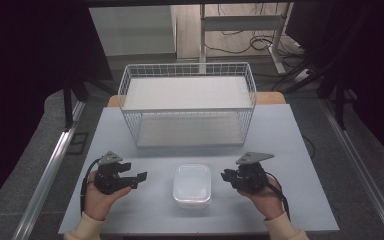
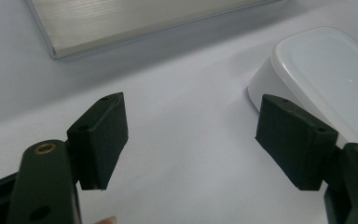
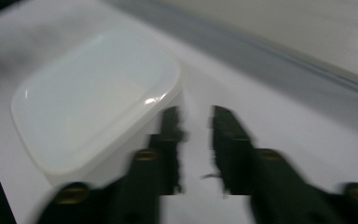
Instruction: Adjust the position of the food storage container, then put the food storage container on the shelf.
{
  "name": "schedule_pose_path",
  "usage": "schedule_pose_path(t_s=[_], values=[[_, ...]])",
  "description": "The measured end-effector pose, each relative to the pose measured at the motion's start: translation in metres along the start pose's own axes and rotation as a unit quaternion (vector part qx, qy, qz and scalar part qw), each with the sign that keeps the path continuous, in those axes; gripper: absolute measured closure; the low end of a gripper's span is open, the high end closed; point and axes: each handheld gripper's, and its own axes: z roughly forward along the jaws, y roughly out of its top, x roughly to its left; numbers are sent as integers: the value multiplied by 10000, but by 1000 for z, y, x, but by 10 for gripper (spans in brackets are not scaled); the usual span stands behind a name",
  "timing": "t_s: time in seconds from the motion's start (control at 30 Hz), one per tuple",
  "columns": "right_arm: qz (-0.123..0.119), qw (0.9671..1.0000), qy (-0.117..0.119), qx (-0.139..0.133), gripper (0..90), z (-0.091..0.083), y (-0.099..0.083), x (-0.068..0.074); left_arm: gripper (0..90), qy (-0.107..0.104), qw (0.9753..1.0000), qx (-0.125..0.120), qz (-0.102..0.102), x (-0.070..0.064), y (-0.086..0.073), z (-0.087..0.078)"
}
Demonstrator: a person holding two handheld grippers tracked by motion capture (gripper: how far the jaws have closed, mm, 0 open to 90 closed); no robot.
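Observation:
A white lidded plastic container (image 1: 192, 184) lies on the grey table between my two grippers. My left gripper (image 1: 136, 174) is a short way to its left, held in a hand and pointing toward it. In the left gripper view its jaws (image 2: 191, 140) stand wide open with nothing between them, and the container (image 2: 326, 65) is just beyond the right jaw. My right gripper (image 1: 225, 175) is close to the container's right side. In the blurred right gripper view the jaws (image 3: 196, 140) are a narrow gap apart and empty, with the container (image 3: 93, 107) just to their left.
A white wire basket (image 1: 187, 107) with a pale floor panel stands at the back middle of the table (image 1: 280, 150). Its lower edge appears as a pale panel (image 2: 121, 23) in the left gripper view and as a pale panel (image 3: 307, 37) in the right gripper view. Desk legs and cables lie beyond the table.

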Motion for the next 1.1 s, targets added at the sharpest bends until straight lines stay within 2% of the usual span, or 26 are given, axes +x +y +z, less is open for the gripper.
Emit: schedule_pose_path(t_s=[0.03,0.07,0.17,0.37,0.5,0.83,1.1], values=[[179,9997,4,-135,584,-1,0,-3,250,-3,10000,3,5,1,0,0],[179,9997,4,-135,584,-1,0,-3,250,-3,10000,3,5,1,0,0],[567,9977,37,-366,389,-7,1,-11,250,-35,10000,-18,-24,1,1,-1],[704,9963,-64,-487,281,-11,-1,-13,250,-24,10000,-51,-21,-1,3,-3],[793,9957,-32,-472,261,-11,-1,-14,250,-60,10000,-55,-49,-2,4,-2],[649,9973,15,-354,236,-7,-1,-9,248,-110,9999,-73,-82,-5,4,-3],[704,9970,10,-307,233,-5,-1,-10,244,-192,9996,-129,-163,-7,6,-5]])
